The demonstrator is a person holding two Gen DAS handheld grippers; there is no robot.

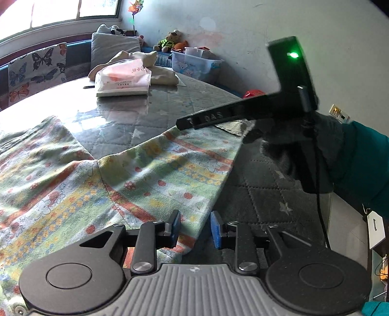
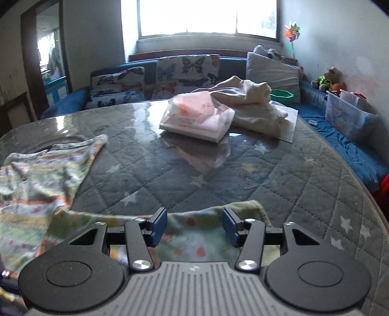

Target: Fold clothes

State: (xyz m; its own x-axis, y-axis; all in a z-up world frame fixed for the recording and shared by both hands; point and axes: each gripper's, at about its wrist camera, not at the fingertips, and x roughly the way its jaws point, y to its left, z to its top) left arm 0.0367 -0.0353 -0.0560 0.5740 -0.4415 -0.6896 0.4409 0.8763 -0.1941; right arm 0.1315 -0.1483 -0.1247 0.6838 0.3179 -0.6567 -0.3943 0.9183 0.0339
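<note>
- Left gripper (image 1: 195,228): jaws stand apart, with the garment (image 1: 102,184) edge lying between the blue pads (image 1: 216,229); the pads do not press on it.
- Right gripper (image 2: 195,227): jaws stand wide apart over a garment corner; the pads are clear of the cloth.
- Garment: patterned, spread flat on the desk (image 2: 199,170), near edge under both grippers, one sleeve reaching toward the desk centre.
- In the left wrist view, the right gripper is seen from the side, carried by a gloved hand (image 1: 301,143) at the garment's far corner.
- Desk centre: white bag (image 2: 197,121), touching a cream cloth pile (image 2: 252,107) behind it.
- Beyond the desk: sofa (image 2: 73,97) with butterfly cushions (image 2: 187,70), window (image 2: 206,17) above.
</note>
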